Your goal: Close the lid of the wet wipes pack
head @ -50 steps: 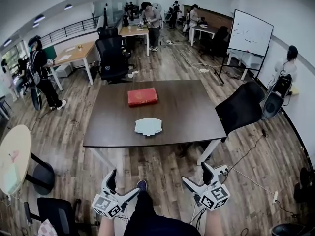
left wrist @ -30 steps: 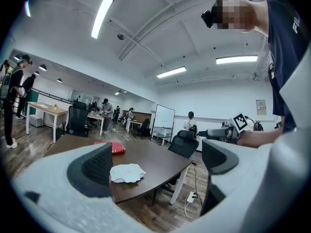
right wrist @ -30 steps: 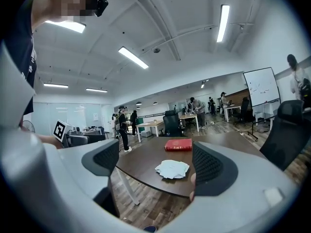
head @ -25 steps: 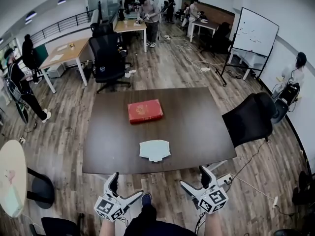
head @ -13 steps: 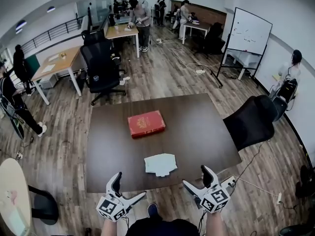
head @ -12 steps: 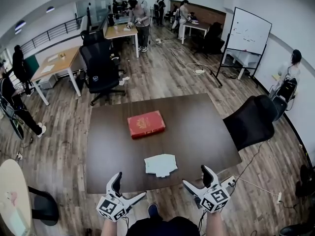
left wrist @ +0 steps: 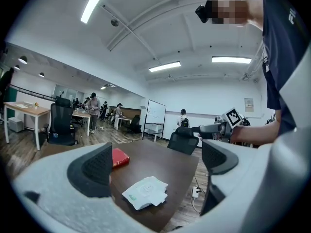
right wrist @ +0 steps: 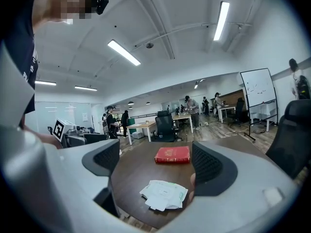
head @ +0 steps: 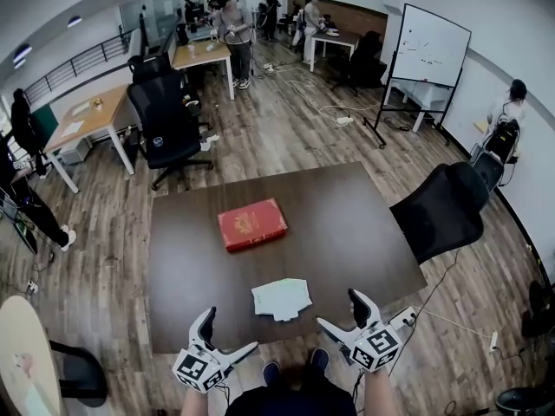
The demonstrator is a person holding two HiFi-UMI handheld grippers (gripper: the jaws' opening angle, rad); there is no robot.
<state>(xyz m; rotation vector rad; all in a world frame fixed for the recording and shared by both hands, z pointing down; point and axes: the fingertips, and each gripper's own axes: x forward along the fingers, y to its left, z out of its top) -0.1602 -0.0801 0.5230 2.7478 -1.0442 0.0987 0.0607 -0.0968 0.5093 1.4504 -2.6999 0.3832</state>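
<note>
A pale wet wipes pack (head: 282, 298) lies flat near the front edge of the dark brown table (head: 347, 224); the same pack (left wrist: 145, 193) shows in the left gripper view and again (right wrist: 164, 194) in the right gripper view. Whether its lid stands up I cannot make out. My left gripper (head: 227, 337) hangs open below the table's front edge, left of the pack. My right gripper (head: 336, 310) is open too, just right of the pack. Neither touches it. Both grippers (left wrist: 154, 166) (right wrist: 155, 161) have nothing between their jaws.
A red book (head: 251, 224) lies farther back on the table. A black office chair (head: 438, 211) stands at the table's right side, another (head: 165, 133) behind it. A whiteboard (head: 429, 46), desks and several people fill the room beyond. A power strip (head: 401, 317) lies on the floor.
The view has drawn closer to the table, so the pack and book sit nearer. Both grippers stay open and have come up to the table's front edge.
</note>
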